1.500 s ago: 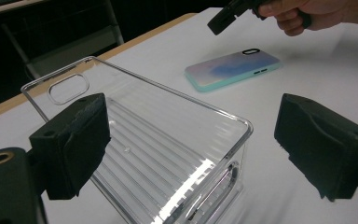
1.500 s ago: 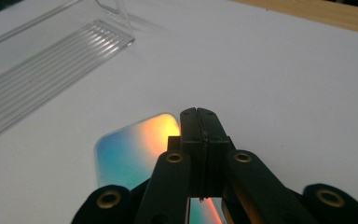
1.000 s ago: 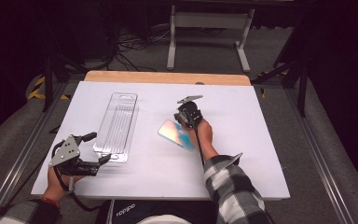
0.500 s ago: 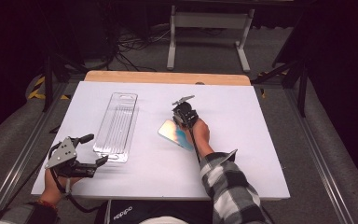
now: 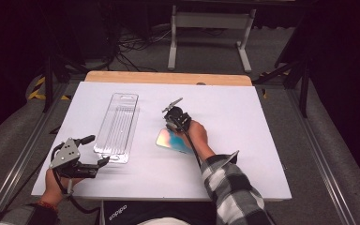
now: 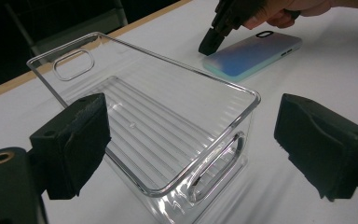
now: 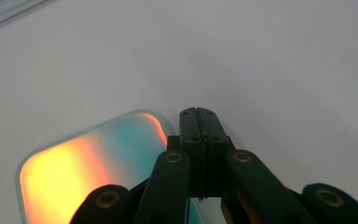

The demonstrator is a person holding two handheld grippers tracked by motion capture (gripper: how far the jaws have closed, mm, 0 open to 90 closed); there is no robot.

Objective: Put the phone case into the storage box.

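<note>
Right gripper: the right gripper (image 5: 171, 123) sits at the far end of the phone, held from behind by the right hand (image 5: 198, 134). In the right gripper view its jaws are pressed together with nothing between them, tips at the table surface just beside the phone's rounded corner.

Phone: the phone (image 5: 172, 142) lies flat on the white table (image 5: 243, 122), back up, in an iridescent case that reads blue-teal in the left gripper view (image 6: 253, 53) and orange-yellow to teal in the right gripper view (image 7: 81, 163). It stretches from the right gripper's tips back toward the person, partly under the wrist. Whether the jaw tips touch its edge I cannot tell.

Left gripper: the left gripper (image 5: 96, 152) rests near the table's near edge, held by the left hand (image 5: 58, 180). Its jaws are spread wide and hold nothing.

Clear bin: a transparent ribbed plastic bin (image 5: 117, 125) with handle cut-outs stands directly ahead of the left gripper; its near end wall sits between the spread jaws in the left gripper view (image 6: 168, 130), not touched by either pad. It lies between the two grippers, well to the left of the phone.

Writing: white lettering on a dark item (image 5: 116, 213) at the table's near edge, too small to read surely.

Surroundings: plaid sleeve (image 5: 232, 190) on the right arm; a wooden strip (image 5: 168, 78) along the far edge; a metal stand (image 5: 208, 28) and cables on the floor beyond.
</note>
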